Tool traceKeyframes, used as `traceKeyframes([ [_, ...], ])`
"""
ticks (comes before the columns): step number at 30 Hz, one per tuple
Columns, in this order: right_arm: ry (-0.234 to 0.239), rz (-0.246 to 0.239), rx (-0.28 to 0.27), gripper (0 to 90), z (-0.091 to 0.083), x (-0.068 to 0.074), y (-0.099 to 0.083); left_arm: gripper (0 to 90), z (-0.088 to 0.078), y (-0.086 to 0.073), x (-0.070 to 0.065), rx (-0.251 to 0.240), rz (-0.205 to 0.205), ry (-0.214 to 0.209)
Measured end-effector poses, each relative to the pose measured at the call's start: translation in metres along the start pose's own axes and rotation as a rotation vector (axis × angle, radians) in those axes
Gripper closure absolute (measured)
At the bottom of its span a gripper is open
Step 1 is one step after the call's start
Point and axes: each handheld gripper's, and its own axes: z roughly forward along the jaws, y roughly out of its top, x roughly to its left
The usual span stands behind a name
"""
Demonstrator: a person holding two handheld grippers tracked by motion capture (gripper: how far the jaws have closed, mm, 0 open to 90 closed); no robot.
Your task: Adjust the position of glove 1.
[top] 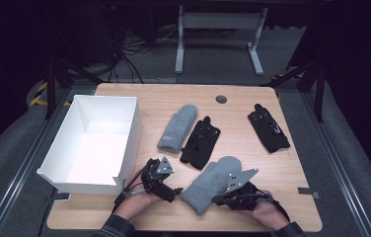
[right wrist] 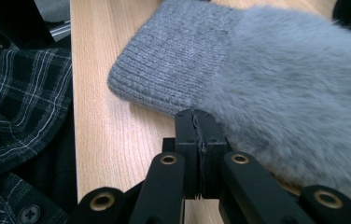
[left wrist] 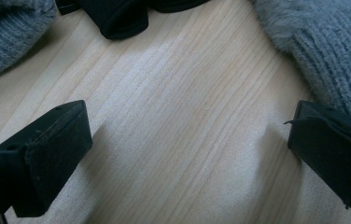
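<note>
The right gripper, low in the right gripper view, has its jaws pressed together at the near mitten's edge; whether they pinch any wool I cannot tell. The mitten lies at the lower middle of the table, probably to be dragged. The left gripper rests wide apart beside it, likely waiting to help toward the white box.

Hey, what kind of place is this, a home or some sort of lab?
Probably a lab or recording workspace: a wooden table stands on grey carpet, tangled cables run across the floor behind it, and a desk frame stands in a dark room.
</note>
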Motion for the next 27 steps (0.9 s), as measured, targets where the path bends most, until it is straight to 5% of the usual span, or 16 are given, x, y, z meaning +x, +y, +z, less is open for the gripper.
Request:
traceKeyframes([
  [6,-0.061,0.041,-0.034,75.4,-0.016,-0.008,-0.010,0.0,0.000,0.000,0.000,0.000,0.000,0.000],
  [16,-0.244,0.147,-0.099,53.2,-0.054,-0.030,-0.036,0.1,0.000,0.000,0.000,0.000,0.000,0.000],
  [20,-0.330,0.230,-0.136,32.9,-0.067,-0.044,-0.052,0.1,0.000,0.000,0.000,0.000,0.001,0.002],
  [27,-0.419,0.312,-0.151,16.5,-0.075,-0.060,-0.071,0.6,-0.001,0.002,0.000,0.023,-0.004,0.012],
])
